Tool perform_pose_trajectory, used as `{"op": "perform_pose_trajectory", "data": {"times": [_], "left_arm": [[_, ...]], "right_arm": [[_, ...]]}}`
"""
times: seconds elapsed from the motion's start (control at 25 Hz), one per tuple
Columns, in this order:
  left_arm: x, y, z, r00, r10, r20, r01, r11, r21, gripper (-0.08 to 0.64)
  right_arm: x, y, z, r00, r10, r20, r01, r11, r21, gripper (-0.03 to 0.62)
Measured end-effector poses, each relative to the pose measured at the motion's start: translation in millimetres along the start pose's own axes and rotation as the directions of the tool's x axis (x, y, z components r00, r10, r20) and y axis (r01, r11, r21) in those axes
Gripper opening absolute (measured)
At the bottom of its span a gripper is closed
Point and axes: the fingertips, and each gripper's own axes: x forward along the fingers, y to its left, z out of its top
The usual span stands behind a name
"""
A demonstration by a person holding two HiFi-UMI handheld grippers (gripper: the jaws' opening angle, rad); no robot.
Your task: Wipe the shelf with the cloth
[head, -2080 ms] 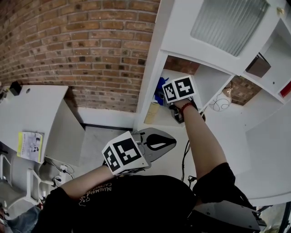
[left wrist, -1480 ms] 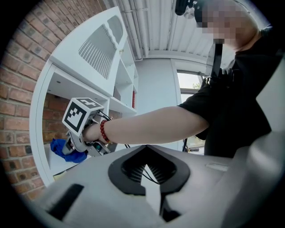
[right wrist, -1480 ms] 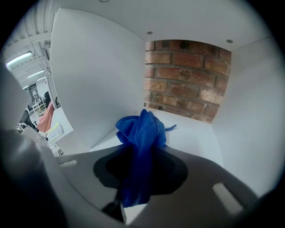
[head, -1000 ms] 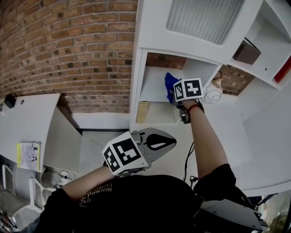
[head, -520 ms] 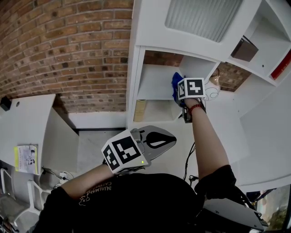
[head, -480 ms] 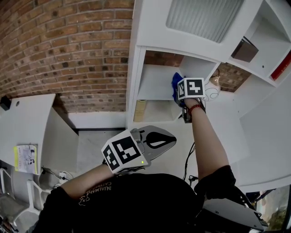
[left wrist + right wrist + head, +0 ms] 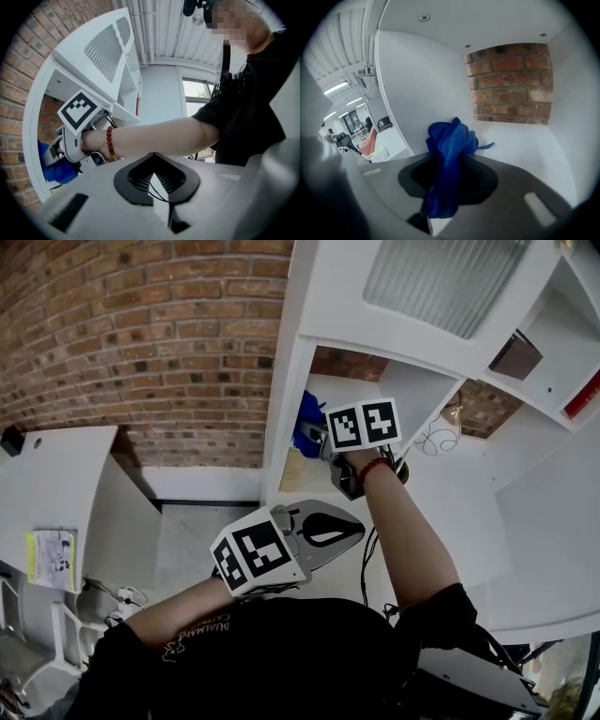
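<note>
A: Right gripper view: right hand-held gripper [image 7: 449, 180] is clamped on the blue cloth [image 7: 451, 140]. The wad bunches out past the tips, likely so fabric rather than plastic meets the shelf [image 7: 520, 147]

B: Where's the cloth?

A: Inside the open compartment, by its left wall near the front edge. The arm reaches up to it.

B: Left one?

A: Left hand-held gripper [image 7: 349, 527] has jaws together with nothing between them. It's held low by the body, well apart from the shelf, I'd guess parked since wiping needs one gripper.

B: Anything unclear?

A: Can't tell if the cloth actually touches the board. In head view the marker cube covers the right jaws, and the compartment's back is mostly blocked
</note>
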Motion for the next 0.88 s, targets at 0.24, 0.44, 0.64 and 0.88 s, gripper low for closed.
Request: {"op": "perform_pose_trajectory", "data": {"times": [0.24,0.44,0.64,0.88], "left_arm": [[-1.4,3.9,-3.7,1.000,0.021,-0.012,-0.021,1.000,-0.012,-0.002],[3.9,1.4,-3.2,1.000,0.019,-0.022,-0.019,1.000,-0.009,-0.002],[9.1,1.8,-1.6,1.000,0.016,-0.024,-0.016,1.000,-0.008,-0.002],[18.7,-3.5,0.2,0.999,-0.014,-0.031,0.014,1.000,-0.003,-0.002]], "right_arm": [[9.5,-7.8,-14.7,0.993,-0.101,-0.062,0.093,0.988,-0.119,0.114],[-0.7,-24.7,-17.3,0.986,-0.160,-0.056,0.152,0.981,-0.122,0.114],[-25.9,-59.2,-25.5,0.975,-0.223,-0.005,0.222,0.974,-0.043,0.112],[-51.6,-92.7,-34.7,0.953,-0.303,0.005,0.303,0.953,0.017,0.112]]}}
